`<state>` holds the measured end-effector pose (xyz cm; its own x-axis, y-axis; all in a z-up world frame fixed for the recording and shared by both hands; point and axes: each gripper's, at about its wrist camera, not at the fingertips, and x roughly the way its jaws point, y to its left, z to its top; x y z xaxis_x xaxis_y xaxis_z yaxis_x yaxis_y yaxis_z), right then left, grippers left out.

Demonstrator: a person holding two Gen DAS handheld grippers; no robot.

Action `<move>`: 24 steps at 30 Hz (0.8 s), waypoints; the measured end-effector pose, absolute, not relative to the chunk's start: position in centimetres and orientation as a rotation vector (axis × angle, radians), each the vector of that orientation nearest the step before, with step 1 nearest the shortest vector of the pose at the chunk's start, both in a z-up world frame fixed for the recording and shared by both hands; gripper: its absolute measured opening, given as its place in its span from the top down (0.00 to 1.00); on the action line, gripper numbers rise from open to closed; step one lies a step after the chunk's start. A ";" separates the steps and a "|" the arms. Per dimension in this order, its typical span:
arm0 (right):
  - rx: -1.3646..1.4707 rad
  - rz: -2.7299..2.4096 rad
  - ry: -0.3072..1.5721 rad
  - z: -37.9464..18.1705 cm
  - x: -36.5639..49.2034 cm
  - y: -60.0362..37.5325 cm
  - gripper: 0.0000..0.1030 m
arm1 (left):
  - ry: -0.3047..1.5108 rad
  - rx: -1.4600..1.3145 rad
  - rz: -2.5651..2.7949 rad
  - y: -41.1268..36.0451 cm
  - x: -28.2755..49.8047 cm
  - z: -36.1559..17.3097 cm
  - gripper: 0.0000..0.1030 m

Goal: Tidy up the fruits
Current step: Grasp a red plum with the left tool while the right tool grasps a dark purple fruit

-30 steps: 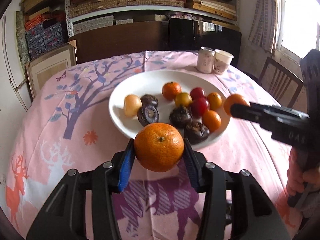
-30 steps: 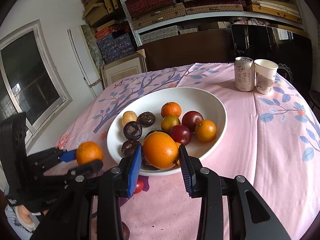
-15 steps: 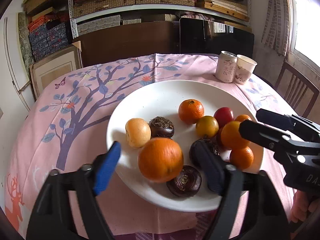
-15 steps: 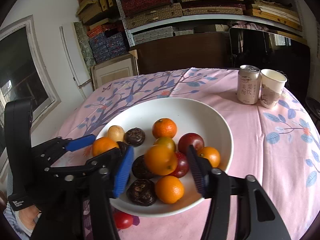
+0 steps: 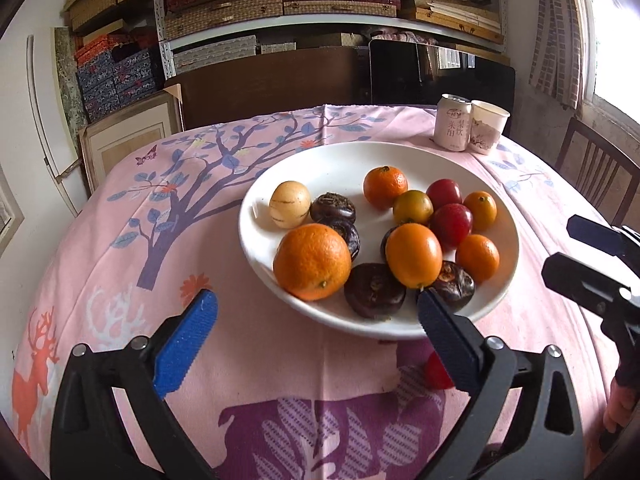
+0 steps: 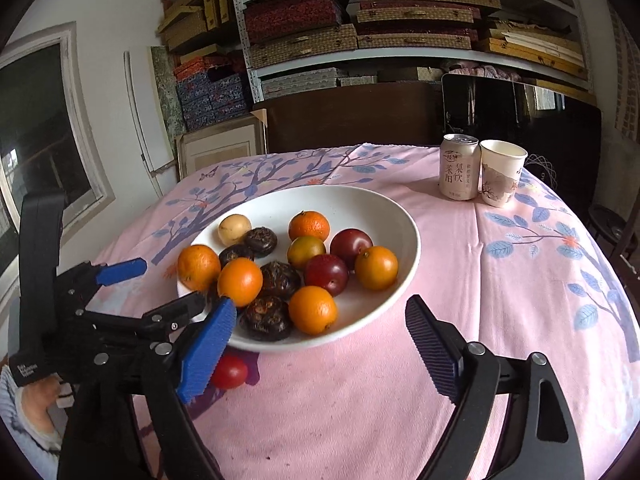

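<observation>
A white plate on the pink tablecloth holds several fruits: oranges, red plums, dark wrinkled fruits and one pale yellow fruit. A large orange lies at the plate's near left edge, a smaller orange beside it. My left gripper is open and empty just before the plate. My right gripper is open and empty at the plate's near right side. A red fruit lies on the cloth just outside the plate.
A drink can and a paper cup stand at the table's far right. A wooden chair is to the right. Shelves with boxes line the wall behind.
Both grippers opened wide and pulled back from the plate. The large orange and the smaller orange, held a second ago, now lie on the plate.
</observation>
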<state>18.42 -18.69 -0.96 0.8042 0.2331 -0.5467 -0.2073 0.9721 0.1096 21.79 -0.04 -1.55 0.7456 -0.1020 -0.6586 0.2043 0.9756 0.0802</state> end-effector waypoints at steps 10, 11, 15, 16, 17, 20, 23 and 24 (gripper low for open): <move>0.015 0.240 0.592 -1.3 16.3 -18.4 0.05 | 0.713 0.158 -0.139 0.3 19.8 -2.1 0.05; 0.022 0.240 0.595 -1.3 16.3 -18.5 0.05 | 0.714 0.164 -0.138 0.1 19.7 -2.2 0.05; 0.048 0.245 0.616 -1.6 16.1 -18.8 0.04 | 0.713 0.195 -0.125 -0.5 19.4 -2.4 0.05; 0.053 0.250 0.623 -1.7 16.1 -18.8 0.04 | 0.713 0.204 -0.123 -0.6 19.3 -2.5 0.05; 0.055 0.254 0.629 -1.7 16.0 -18.8 0.04 | 0.713 0.214 -0.122 -0.8 19.3 -2.6 0.05; 0.049 0.262 0.637 -1.9 15.7 -18.7 0.04 | 0.706 0.245 -0.114 -1.3 19.1 -2.7 0.05; 0.046 0.294 0.650 -2.1 15.0 -18.4 0.04 | 0.695 0.267 -0.101 -1.6 19.0 -2.7 0.05; 0.043 0.307 0.654 -2.2 14.7 -18.2 0.04 | 0.692 0.268 -0.098 -1.5 18.9 -2.6 0.05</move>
<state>14.74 -18.24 -2.22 0.7501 0.2942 -0.5923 -0.2670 0.9541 0.1358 18.94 -1.53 -2.61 0.7672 -0.0006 -0.6414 0.1772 0.9613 0.2110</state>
